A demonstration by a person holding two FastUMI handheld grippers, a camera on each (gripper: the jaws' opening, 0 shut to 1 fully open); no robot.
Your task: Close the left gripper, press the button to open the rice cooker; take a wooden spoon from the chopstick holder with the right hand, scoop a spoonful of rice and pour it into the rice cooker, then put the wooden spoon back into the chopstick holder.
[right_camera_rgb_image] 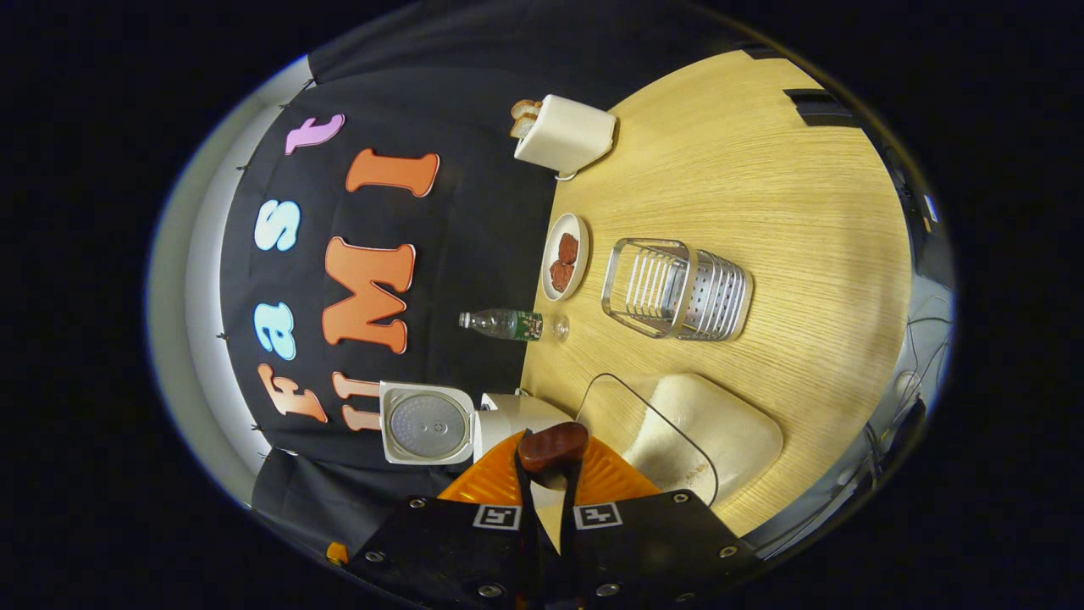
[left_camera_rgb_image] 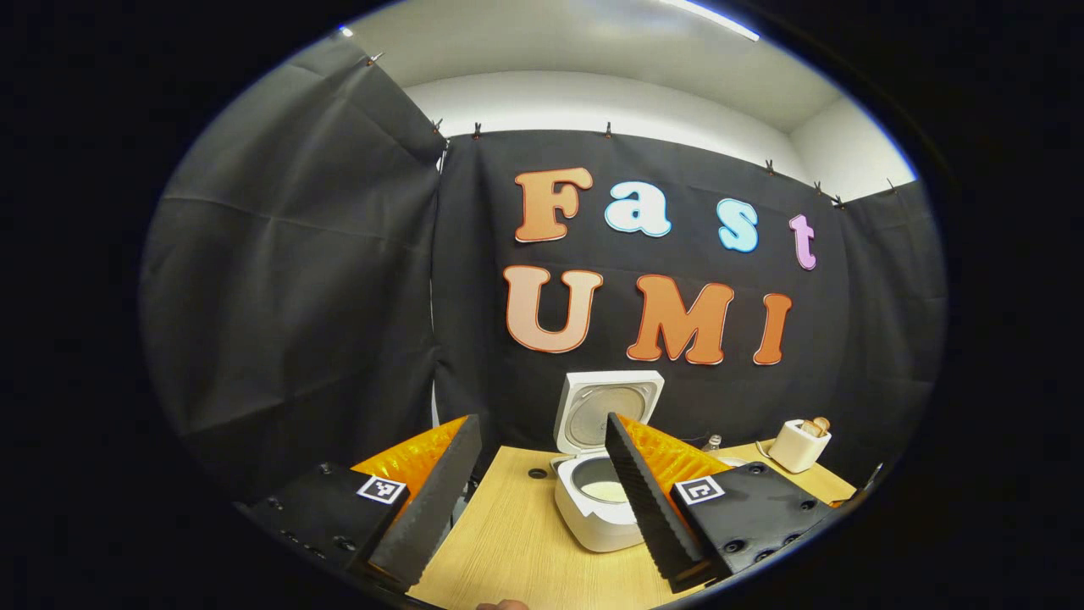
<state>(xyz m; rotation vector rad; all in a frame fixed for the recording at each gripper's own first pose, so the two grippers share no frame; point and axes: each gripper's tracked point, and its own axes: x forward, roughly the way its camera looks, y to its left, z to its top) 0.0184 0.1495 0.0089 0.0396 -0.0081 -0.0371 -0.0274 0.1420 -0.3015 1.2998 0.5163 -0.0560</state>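
Observation:
The white rice cooker [left_camera_rgb_image: 597, 508] stands on the wooden table [left_camera_rgb_image: 508, 542] with its lid up and pale contents in the pot. My left gripper [left_camera_rgb_image: 540, 419] is open and holds nothing, short of the cooker. In the right gripper view, which is rolled on its side, my right gripper [right_camera_rgb_image: 549, 483] is shut on a dark wooden spoon [right_camera_rgb_image: 552, 446]. The spoon's bowl pokes out just past the fingertips, in front of the open rice cooker [right_camera_rgb_image: 474, 421]. A clear tray heaped with rice [right_camera_rgb_image: 711, 432] lies beside it. The metal chopstick holder [right_camera_rgb_image: 677, 290] stands farther off with nothing showing in it.
A white toaster [right_camera_rgb_image: 566, 134] with bread stands at the table's back edge, also in the left gripper view as the toaster [left_camera_rgb_image: 799, 445]. A plate of reddish food [right_camera_rgb_image: 565, 256] and a small plastic bottle [right_camera_rgb_image: 501, 324] sit near the cloth wall.

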